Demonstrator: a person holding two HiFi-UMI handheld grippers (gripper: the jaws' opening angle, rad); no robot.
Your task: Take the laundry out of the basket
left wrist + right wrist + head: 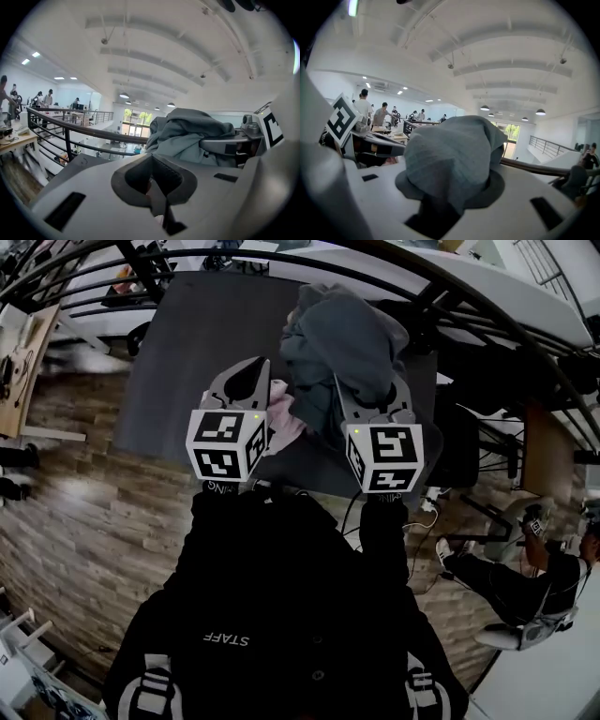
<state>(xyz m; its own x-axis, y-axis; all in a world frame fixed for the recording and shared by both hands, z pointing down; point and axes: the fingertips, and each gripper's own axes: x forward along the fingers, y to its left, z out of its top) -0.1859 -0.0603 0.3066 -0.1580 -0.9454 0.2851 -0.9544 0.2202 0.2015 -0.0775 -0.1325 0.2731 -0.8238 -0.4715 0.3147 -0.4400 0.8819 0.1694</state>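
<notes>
A grey-blue garment point(342, 334) hangs bunched in the air over the dark tabletop point(178, 381). My right gripper point(373, 392) is shut on it. In the right gripper view the garment point(450, 150) drapes over the jaws and hides the pads. From the left gripper view the same garment point(187, 133) shows just ahead to the right. My left gripper point(251, 367) is held up beside it, jaws closed together point(157, 187), with a sliver of pink cloth point(160, 219) between the pads. The pink cloth point(281, 418) hangs between the two grippers. No basket is in view.
A dark curved railing point(487, 296) runs behind the table, with a drop beyond it. Wooden floor point(75, 502) lies to the left. A seated person point(511, 582) and a chair are at the lower right. Desks and people stand far off.
</notes>
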